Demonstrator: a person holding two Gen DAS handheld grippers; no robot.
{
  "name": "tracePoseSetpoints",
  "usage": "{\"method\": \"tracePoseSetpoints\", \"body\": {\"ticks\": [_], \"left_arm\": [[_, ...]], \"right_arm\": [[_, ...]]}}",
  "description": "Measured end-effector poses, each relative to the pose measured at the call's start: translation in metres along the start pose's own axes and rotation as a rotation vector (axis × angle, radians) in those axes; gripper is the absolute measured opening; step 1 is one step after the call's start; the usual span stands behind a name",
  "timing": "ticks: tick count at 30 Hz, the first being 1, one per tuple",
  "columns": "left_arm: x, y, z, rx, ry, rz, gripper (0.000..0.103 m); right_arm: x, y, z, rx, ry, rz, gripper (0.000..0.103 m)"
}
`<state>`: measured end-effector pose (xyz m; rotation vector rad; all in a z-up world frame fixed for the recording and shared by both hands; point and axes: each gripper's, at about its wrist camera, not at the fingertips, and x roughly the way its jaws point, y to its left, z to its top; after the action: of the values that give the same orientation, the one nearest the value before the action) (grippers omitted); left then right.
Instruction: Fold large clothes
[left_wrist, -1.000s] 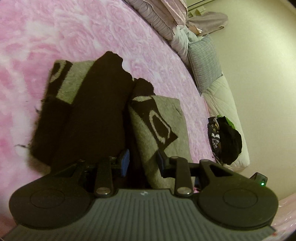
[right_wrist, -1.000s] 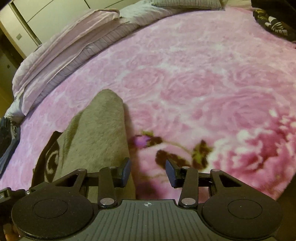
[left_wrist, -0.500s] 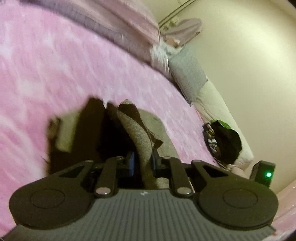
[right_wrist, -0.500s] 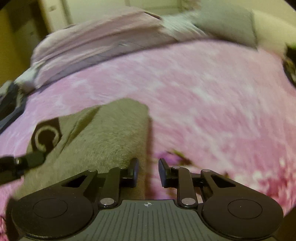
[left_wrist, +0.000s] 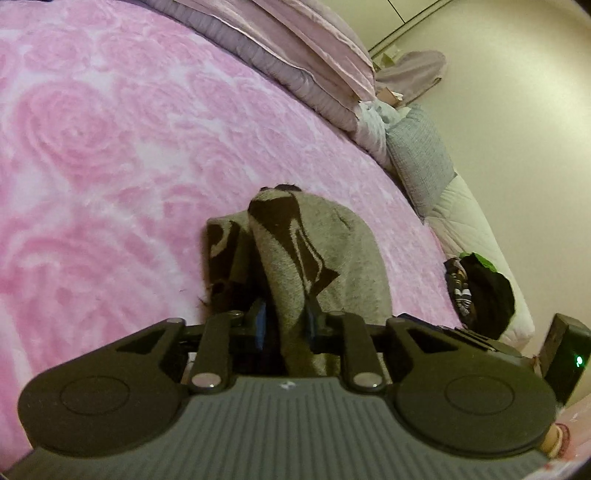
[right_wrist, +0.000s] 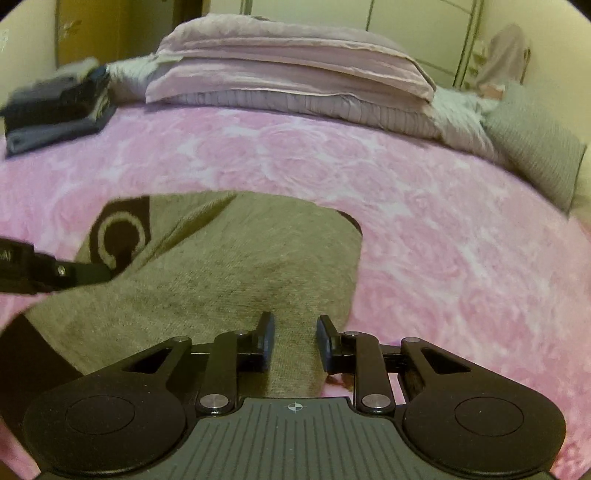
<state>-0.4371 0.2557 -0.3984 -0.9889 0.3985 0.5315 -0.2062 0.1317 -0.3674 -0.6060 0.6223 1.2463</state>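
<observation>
Sweater pinched inside left claw

A pink blanket with a rose pattern covers the bed from near to far. At the far end lies a stack of folded lilac bedding, pale pink layers on top and a ribbed purple layer beneath. Just right of it sits a fluffy white cushion, and next to that a grey pillow. A white quilt runs along the right edge of the bed, with a dark bundle of clothes on it showing a bit of green. At the far left is a pile of folded dark clothes. A light garment hangs by the cream wall.
</observation>
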Motion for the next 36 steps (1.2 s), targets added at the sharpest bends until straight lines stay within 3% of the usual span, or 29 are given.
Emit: {"method": "tracePoseSetpoints", "body": {"ticks": [3,6,8,9,10,12,15,17,20,25,31,34,36], "left_arm": [[-0.005,0.0,0.015,0.003,-0.037,0.013,0.043],[0.001,0.006,0.034,-0.023,-0.046,0.005,0.044],[0.012,0.007,0.044,-0.029,-0.021,0.002,0.039],[0.017,0.006,0.046,-0.017,-0.011,-0.011,0.027],[0.022,0.004,0.049,0.007,-0.006,-0.012,0.005],[0.025,0.001,0.051,0.048,-0.018,0.011,0.005],[0.023,0.009,0.045,0.06,-0.058,0.038,0.006],[0.025,0.023,0.034,0.011,-0.06,0.049,0.007],[0.017,0.034,0.02,-0.042,-0.082,0.046,0.01],[-0.028,0.024,0.006,-0.049,-0.111,0.079,0.011],[-0.079,-0.006,-0.045,0.01,-0.046,-0.03,0.02],[-0.091,-0.017,-0.064,0.031,-0.044,-0.055,0.028],[-0.09,-0.022,-0.071,0.06,-0.047,-0.038,0.029]], "right_arm": [[-0.007,-0.035,0.009,0.164,-0.003,0.078,0.025],[-0.005,-0.075,0.019,0.391,-0.016,0.127,0.03],[0.004,-0.094,0.023,0.508,-0.029,0.166,0.031],[0.01,-0.1,0.025,0.542,-0.029,0.182,0.031],[0.017,-0.103,0.028,0.564,-0.035,0.2,0.031],[0.029,-0.105,0.034,0.574,-0.044,0.222,0.031],[0.05,-0.102,0.036,0.552,-0.033,0.208,0.03],[0.069,-0.093,0.034,0.468,0.025,0.166,0.032],[0.058,-0.086,0.033,0.406,0.001,0.14,0.033],[-0.001,-0.081,0.018,0.342,-0.064,0.151,0.035],[-0.093,-0.048,-0.043,0.136,-0.153,0.245,0.042],[-0.122,-0.026,-0.075,0.029,-0.144,0.333,0.049],[-0.127,-0.014,-0.087,-0.056,-0.146,0.337,0.051]]}}
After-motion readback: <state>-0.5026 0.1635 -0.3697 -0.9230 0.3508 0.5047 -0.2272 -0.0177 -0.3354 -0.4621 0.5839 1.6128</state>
